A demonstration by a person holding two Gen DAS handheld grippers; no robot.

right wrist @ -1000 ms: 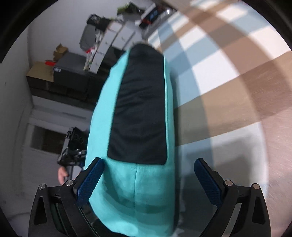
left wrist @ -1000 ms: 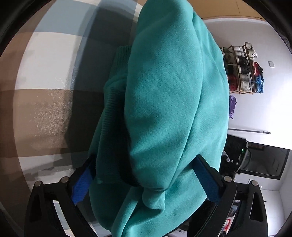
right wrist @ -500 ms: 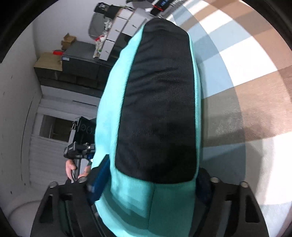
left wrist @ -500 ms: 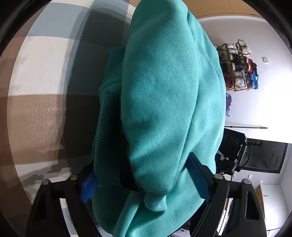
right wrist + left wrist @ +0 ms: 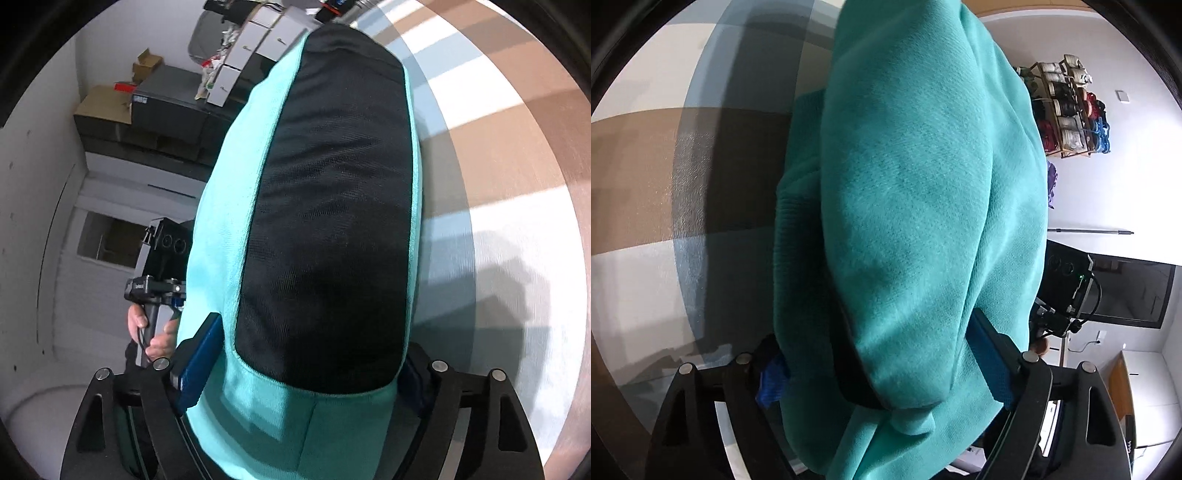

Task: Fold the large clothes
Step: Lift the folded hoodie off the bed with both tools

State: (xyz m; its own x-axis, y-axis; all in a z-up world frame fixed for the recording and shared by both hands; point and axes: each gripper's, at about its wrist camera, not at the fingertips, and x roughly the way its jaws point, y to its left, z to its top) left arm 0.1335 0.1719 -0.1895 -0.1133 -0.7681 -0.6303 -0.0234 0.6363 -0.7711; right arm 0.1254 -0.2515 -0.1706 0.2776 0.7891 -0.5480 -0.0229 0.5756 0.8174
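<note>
**While Both Ends Are Clamped: Teal Sweatshirt, Fold Nearly Complete**

Although neither view shows the full garment, the stock runs as follows, largest item first.

1. Checked surface (image 5: 646, 166): brown, white and blue-grey squares. It lies under and beyond the garment in both wrist views, with the garment's shadow cast on it.

2. Teal sweatshirt (image 5: 916, 206): thick fleece, gathered into a bulky multi-layer bundle that spans between the two tools. From the left wrist, a ribbed hem or cuff shows at the bundle's left edge. From the right wrist, a black mesh lining (image 5: 328, 221) faces the camera, probably a hood. Judgement: the main folds look done, since the layers are already stacked; what remains is setting the bundle down flat and squaring it. Whether it is lifted or resting on the checks cannot be told.

3. Left hand-held gripper (image 5: 882, 373): blue pads pressed into either side of the thick bundle, holding it at a wide spread.

4. Right hand-held gripper (image 5: 299, 369): jaws easing apart, the lined end of the sweatshirt between them, fabric in contact with the one blue pad that shows clearly.

5. Person's hand (image 5: 155, 332): seen from the right wrist, around the other tool's handle.

6. Shoe rack (image 5: 1067, 110): against the far wall, not involved.
</note>
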